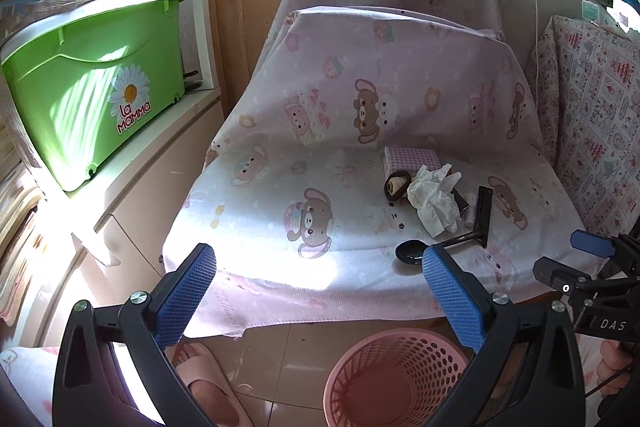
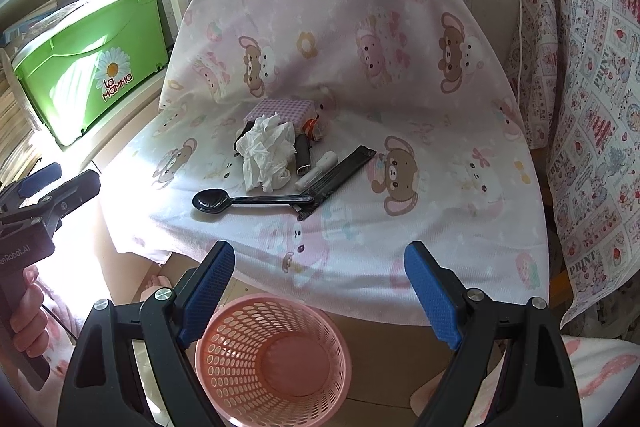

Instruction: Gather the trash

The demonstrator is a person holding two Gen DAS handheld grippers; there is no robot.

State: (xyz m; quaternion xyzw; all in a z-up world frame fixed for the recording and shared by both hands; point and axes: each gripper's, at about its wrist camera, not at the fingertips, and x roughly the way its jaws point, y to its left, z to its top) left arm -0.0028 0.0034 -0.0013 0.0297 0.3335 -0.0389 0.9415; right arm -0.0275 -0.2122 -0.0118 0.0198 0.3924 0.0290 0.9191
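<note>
The chair, draped in a pink bear-print sheet, is carrying all the clutter on its seat, and nothing is sitting in the pink basket on the floor just in front of it; its inside is looking bare in both views. So the collecting is not yet begun, by my reading.

The crumpled white tissue is lying in the middle of the pile, touching a checked box behind it. A long dark wrapper is lying to its right, crossing the handle end of a black plastic spoon. A small white roll and a dark tube are sitting between the tissue and the wrapper.

The 2 grippers are hovering near the seat's front edge: the left gripper and the right gripper are both standing with jaws wide apart, holding nothing.

All the trash is waiting to be picked up.
</note>
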